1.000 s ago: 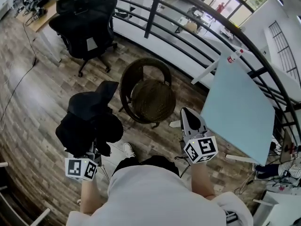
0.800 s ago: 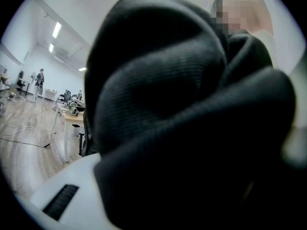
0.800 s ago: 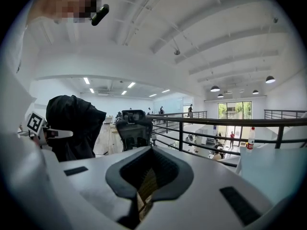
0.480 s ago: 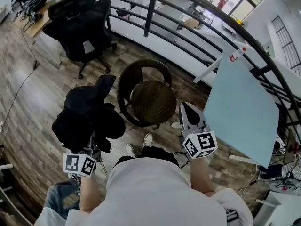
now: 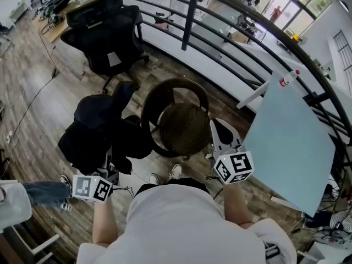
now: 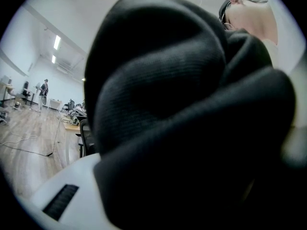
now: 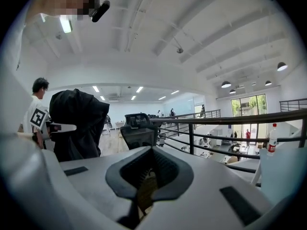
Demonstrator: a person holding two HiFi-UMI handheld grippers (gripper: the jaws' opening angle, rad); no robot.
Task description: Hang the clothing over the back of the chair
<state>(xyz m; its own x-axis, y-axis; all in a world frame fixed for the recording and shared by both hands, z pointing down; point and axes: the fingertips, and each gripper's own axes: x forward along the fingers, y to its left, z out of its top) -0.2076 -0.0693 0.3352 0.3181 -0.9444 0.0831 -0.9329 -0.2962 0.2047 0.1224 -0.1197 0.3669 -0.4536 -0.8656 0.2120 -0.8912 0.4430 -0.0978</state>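
Fingers (image 6: 57, 195) of the left gripper (image 5: 92, 188) are clamped on the black clothing (image 5: 102, 131). It fills nearly the whole left gripper view as a thick dark bundle, with only one white finger showing beside it. Fingers (image 7: 72, 186) of the right gripper (image 5: 223, 139) are pressed together with nothing between them.

Both forearms reach forward from the person's white-shirted body, one on each side of the wicker chair (image 5: 151, 109). The left gripper points about level and carries the clothing in a heap clear of the floor, just left of the chair. The nearest folds overlap the chair's curved rim in the head view, and whether they touch it cannot be told. The clothing is not draped over the chair. The right gripper tilts slightly down, its tip just right of the chair's seat.

Beyond the chair runs a dark curved railing (image 5: 190, 15). To the chair's right leans a pale blue board (image 5: 289, 142), close to the right gripper. A black office chair (image 5: 107, 34) stands beyond and left of the wicker chair, well apart from it. The person's shoes (image 5: 176, 171) stand just on the near side of the chair. Wood-plank floor (image 5: 33, 98) spreads open to the chair's left, in a large bright hall.
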